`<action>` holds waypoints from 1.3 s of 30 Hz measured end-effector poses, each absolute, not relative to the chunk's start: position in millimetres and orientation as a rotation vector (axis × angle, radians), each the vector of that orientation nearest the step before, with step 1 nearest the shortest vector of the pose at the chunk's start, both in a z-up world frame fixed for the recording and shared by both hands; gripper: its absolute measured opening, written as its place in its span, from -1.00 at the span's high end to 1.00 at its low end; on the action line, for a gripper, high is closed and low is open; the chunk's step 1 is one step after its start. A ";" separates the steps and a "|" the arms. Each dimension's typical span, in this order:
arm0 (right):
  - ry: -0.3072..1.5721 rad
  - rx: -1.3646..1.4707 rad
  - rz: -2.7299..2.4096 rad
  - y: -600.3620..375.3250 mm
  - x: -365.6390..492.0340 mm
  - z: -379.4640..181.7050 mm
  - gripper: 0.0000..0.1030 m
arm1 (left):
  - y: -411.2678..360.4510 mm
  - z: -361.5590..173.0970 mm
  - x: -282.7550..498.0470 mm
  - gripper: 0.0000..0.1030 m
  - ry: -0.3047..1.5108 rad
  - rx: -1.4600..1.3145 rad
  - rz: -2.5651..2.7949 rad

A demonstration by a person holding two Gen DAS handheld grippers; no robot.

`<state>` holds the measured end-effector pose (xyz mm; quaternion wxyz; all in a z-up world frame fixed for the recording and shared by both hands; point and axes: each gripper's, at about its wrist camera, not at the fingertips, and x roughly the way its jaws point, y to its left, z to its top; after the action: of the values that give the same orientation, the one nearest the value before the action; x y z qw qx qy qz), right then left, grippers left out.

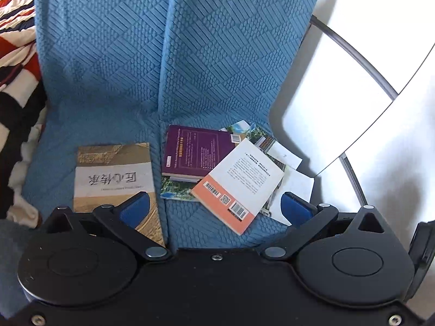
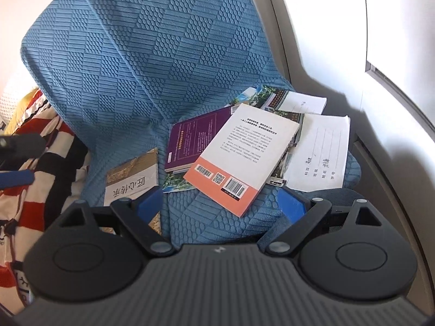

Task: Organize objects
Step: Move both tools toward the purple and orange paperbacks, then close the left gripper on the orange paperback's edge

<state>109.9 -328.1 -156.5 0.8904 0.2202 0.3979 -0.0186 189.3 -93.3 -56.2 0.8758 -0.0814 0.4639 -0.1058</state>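
Note:
Books lie scattered on a blue textured sofa seat (image 1: 108,125) (image 2: 223,231). A tan book with large characters (image 1: 114,179) (image 2: 133,179) lies alone on the left cushion. To its right a purple book (image 1: 190,152) (image 2: 195,138) and a white-and-orange book (image 1: 242,179) (image 2: 239,152) overlap on top of picture booklets (image 1: 174,187) (image 2: 261,95) and white sheets (image 1: 296,182) (image 2: 318,152). My left gripper (image 1: 214,206) hovers open over the seat gap, its left finger above the tan book. Open too, my right gripper (image 2: 220,206) hangs just before the white-and-orange book, holding nothing.
A striped red, white and black cloth (image 1: 16,62) (image 2: 35,168) lies at the sofa's left end. The white armrest and wall (image 1: 353,95) (image 2: 394,135) close off the right side. Part of the other gripper (image 2: 19,146) shows at the right wrist view's left edge.

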 end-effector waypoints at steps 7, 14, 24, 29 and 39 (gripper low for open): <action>0.872 0.499 -0.048 -341.7 135.0 -184.4 -0.79 | -112.1 -101.0 227.0 -0.99 0.953 -0.119 -0.229; 0.903 0.545 -0.034 -355.6 160.7 -223.0 -0.79 | -139.1 -161.0 266.1 -0.94 1.034 -0.084 -0.272; 1.000 0.595 -0.010 -368.6 199.7 -281.3 -0.63 | -147.1 -237.0 321.0 -0.67 1.132 -0.109 -0.265; 1.054 0.629 0.003 -374.3 212.6 -303.3 -0.42 | -151.4 -263.3 337.8 -0.30 1.168 -0.101 -0.274; 1.055 0.638 0.027 -367.8 217.8 -308.3 -0.34 | -141.6 -303.5 350.5 0.16 1.254 -0.195 -0.263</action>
<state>217.8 -367.8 -308.3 0.8159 0.2991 0.4947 0.0127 350.5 -141.6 -303.5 0.7973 -0.0906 0.5840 -0.1223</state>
